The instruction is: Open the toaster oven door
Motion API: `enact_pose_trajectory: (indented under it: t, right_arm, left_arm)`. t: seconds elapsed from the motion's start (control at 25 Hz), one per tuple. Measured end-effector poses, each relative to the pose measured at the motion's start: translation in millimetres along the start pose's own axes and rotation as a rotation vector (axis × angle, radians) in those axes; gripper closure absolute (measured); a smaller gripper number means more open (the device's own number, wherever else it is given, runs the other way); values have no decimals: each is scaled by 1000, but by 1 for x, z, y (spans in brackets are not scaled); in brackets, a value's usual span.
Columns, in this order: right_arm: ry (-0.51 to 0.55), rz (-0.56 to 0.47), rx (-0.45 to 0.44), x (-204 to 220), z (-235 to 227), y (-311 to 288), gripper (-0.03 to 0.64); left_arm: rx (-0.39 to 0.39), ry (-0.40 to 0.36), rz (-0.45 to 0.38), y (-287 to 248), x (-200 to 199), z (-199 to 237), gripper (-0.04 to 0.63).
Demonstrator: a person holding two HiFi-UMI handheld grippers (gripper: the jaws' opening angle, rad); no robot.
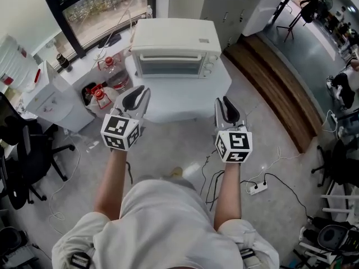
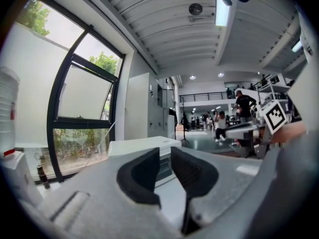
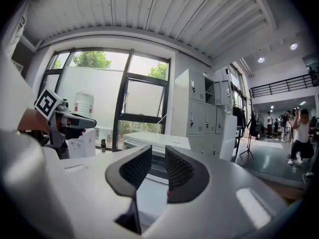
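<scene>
Looking down past my own forearms, I hold a gripper in each hand, side by side, short of a white table (image 1: 185, 102). My left gripper (image 1: 136, 94) has its dark padded jaws a narrow gap apart, with nothing between them. My right gripper (image 1: 225, 106) stands the same way, slightly parted and pinching nothing. Both point about level toward the white toaster oven (image 1: 171, 52), which sits on the far part of the table, its glass door (image 1: 168, 66) closed and its knobs (image 1: 208, 66) on the right side. Neither gripper touches it. A window (image 1: 95, 10) lies beyond on the left, grey lockers (image 1: 224, 4) on the right.
</scene>
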State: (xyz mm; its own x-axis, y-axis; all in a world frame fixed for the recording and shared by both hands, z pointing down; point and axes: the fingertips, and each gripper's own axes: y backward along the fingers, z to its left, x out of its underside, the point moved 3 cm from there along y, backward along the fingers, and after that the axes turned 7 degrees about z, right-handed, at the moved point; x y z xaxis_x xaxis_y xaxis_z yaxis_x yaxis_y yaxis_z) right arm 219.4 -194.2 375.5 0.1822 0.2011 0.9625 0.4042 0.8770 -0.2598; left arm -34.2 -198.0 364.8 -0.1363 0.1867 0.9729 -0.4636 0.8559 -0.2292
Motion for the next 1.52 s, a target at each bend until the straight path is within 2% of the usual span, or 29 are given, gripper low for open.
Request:
enact_pose_trajectory:
  t: [0.16, 0.48, 0.72, 0.92, 1.12, 1.4, 1.52]
  right_arm:
    - [28, 10, -53, -1, -18, -28, 548]
    - [79, 45, -135, -4, -22, -76, 548]
    - [114, 51, -178, -13, -22, -123, 548]
    - [171, 101, -218, -17, -18, -171, 548]
    - [248, 175, -250, -18, -15, -218, 548]
    - [389, 302, -286, -10, -1, -263, 548]
    - [468, 350, -278, -4, 2, -281, 548]
  left_arm:
    - [-24, -7, 18, -25, -2, 2, 526]
    - [-37, -28, 54, -53, -5, 19, 526]
    - [-35, -3, 52, -82, -5, 56, 526]
    - [-7, -5, 79, -117, -3, 97, 526]
    - [51, -28, 133, -152, 2, 132, 526]
    - [212, -91, 243, -190, 16, 156, 526]
    - [280, -155, 305, -202, 26, 161, 526]
